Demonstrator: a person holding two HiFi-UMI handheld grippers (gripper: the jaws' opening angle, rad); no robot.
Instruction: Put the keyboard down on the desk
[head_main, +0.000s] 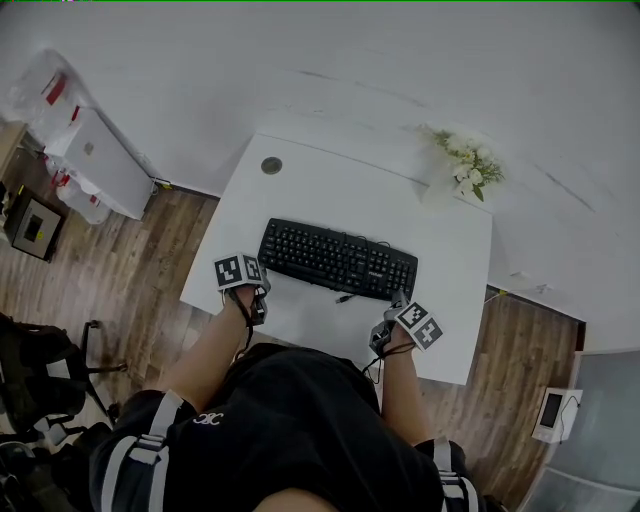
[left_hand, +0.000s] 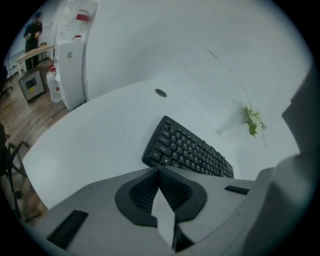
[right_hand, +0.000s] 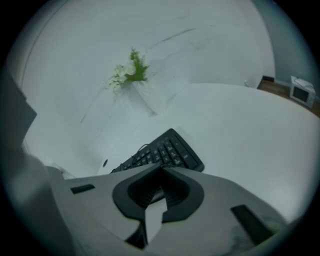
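Observation:
The black keyboard (head_main: 337, 259) lies flat on the white desk (head_main: 330, 190), a little tilted, its cable trailing off the near edge. My left gripper (head_main: 258, 297) hovers just off the keyboard's near left corner, jaws shut with nothing between them. At the near right corner my right gripper (head_main: 384, 328) is also shut and empty. The left gripper view has the keyboard (left_hand: 187, 148) just beyond the closed jaw tips (left_hand: 158, 168). In the right gripper view the keyboard (right_hand: 159, 153) lies right past the closed tips (right_hand: 161, 169).
A white vase of flowers (head_main: 466, 170) stands at the desk's far right corner. A round cable hole (head_main: 271, 165) sits at the far left. A white cabinet (head_main: 100, 160) stands left of the desk, a small white device (head_main: 555, 412) on the floor at right.

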